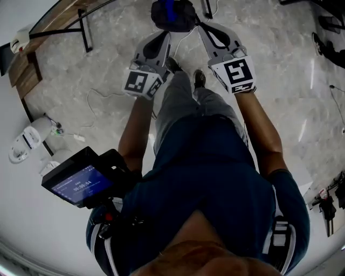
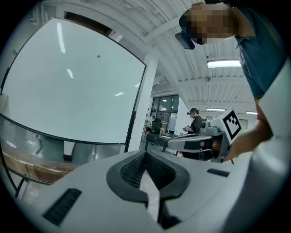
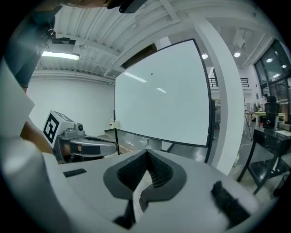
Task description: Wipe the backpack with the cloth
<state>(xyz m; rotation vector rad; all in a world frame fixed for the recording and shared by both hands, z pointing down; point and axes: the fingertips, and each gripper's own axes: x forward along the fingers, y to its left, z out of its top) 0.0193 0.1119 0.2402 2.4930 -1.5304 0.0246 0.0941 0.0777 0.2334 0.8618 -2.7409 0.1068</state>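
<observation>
Backpack (image 1: 172, 15) position: top centre of the head view, on the pale marbled floor (image 1: 113, 59). It is seen as a dark bundle with a blue patch.

Both grippers are held side by side below it in the frame, tips directed toward the top edge. The left gripper (image 1: 161, 38) is placed just lower left of the backpack, and the right gripper (image 1: 207, 29) just lower right. Whether either tip touches the fabric cannot be determined.

In the left gripper view, the jaws of the left gripper (image 2: 146, 152) are seen brought together at the tips, with nothing between them. In the right gripper view, the jaws of the right gripper (image 3: 148, 151) are likewise closed and empty.

The backpack is shown in neither gripper view. A whiteboard (image 2: 68, 82) is framed beyond the jaws instead.
</observation>
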